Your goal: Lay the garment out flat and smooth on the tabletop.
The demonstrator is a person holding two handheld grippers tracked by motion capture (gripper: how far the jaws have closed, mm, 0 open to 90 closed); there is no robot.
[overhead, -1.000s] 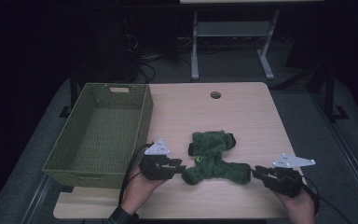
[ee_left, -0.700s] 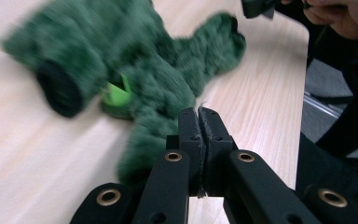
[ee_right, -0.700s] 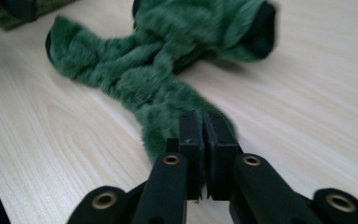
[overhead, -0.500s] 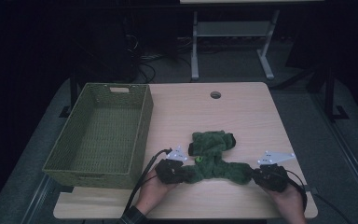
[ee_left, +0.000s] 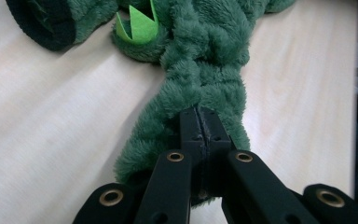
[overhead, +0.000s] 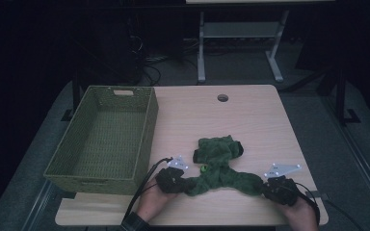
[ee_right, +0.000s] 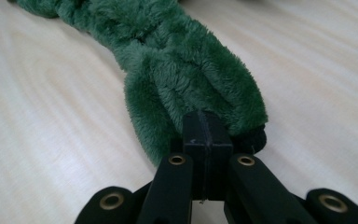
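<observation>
I've got both tongs clamped on the fuzzy dark-green plush garment [overhead: 220,166] lying on the pale wooden bench [overhead: 250,115]; left tongs [ee_left: 199,122] pinched tight on the end of one sleeve, right tongs [ee_right: 206,128] pinched tight on the end of the other; fleece bunched around each pair of tips. The sleeves run out left and right along the near edge, the crumpled body sits between and beyond them toward the middle of the bench; a bright green felt patch [ee_left: 139,25] shows just up the left sleeve. The olive woven rectangular basket [overhead: 107,135] stands on the left, nearer my left hand [overhead: 151,202]; its near right corner is the one thing I'd judge in the way; bare bench elsewhere.
</observation>
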